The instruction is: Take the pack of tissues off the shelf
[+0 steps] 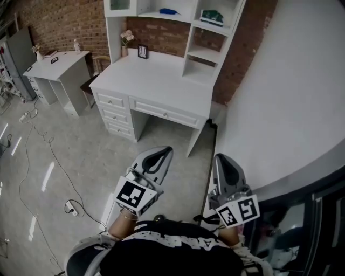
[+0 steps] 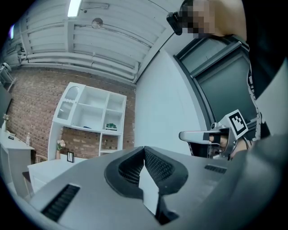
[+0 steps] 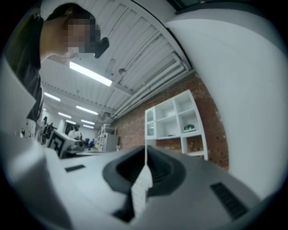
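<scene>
The green pack of tissues (image 1: 212,17) lies on an upper right shelf of the white desk hutch (image 1: 190,40), far across the floor from me. It shows small in the left gripper view (image 2: 111,126) and in the right gripper view (image 3: 189,127). My left gripper (image 1: 168,149) and right gripper (image 1: 220,157) are held low in front of the person's body, both pointing towards the desk. Each is shut with nothing between its jaws. The left gripper's closed tips (image 2: 144,148) and the right gripper's closed tips (image 3: 146,148) fill the lower part of their own views.
A blue object (image 1: 168,11) lies on the shelf left of the tissues. A flower vase (image 1: 126,39) and a small picture frame (image 1: 142,51) stand on the desktop (image 1: 161,73). A small white table (image 1: 56,62) is at the left, cables (image 1: 70,207) trail on the floor, and a curved white wall (image 1: 291,97) rises on the right.
</scene>
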The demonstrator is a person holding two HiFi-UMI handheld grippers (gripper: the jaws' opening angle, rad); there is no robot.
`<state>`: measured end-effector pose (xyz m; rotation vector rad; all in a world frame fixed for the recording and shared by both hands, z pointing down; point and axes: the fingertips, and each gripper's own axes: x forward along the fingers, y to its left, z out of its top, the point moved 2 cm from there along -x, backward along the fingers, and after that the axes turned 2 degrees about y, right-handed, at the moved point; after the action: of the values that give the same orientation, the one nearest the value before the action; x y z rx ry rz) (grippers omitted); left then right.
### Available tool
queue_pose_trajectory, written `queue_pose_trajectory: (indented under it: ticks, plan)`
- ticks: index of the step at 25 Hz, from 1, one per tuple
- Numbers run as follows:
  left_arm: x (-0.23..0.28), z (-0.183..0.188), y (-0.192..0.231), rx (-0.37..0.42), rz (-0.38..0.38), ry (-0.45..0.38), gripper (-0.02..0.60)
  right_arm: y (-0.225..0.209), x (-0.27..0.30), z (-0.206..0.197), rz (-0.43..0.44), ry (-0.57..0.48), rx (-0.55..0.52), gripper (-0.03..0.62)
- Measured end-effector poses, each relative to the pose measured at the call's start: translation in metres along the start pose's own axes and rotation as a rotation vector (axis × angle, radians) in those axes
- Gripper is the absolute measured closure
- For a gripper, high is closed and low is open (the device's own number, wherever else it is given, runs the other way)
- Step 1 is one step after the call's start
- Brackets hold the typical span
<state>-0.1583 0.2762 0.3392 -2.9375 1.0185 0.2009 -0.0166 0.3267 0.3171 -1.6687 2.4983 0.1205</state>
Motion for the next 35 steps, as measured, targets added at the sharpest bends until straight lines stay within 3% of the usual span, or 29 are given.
queue_pose_trajectory:
  ticks: [8,15,24,35]
  plan:
    - [0.0,-0.015,0.003,-0.009,-0.007,0.026,0.545,-0.006,0.004,-0.011,-0.015,0.032,0.012,0.562]
    - [0.014,-0.013,0.024,0.015,0.059,0.028,0.545,-0.024,0.033,-0.017,0.037,0.011,0.026,0.562]
    - [0.068,-0.021,0.053,0.054,0.103,0.043,0.545,-0.079,0.084,-0.034,0.077,-0.005,0.059,0.562]
    - [0.156,-0.038,0.073,0.063,0.07,0.075,0.545,-0.155,0.123,-0.059,0.048,0.009,0.096,0.562]
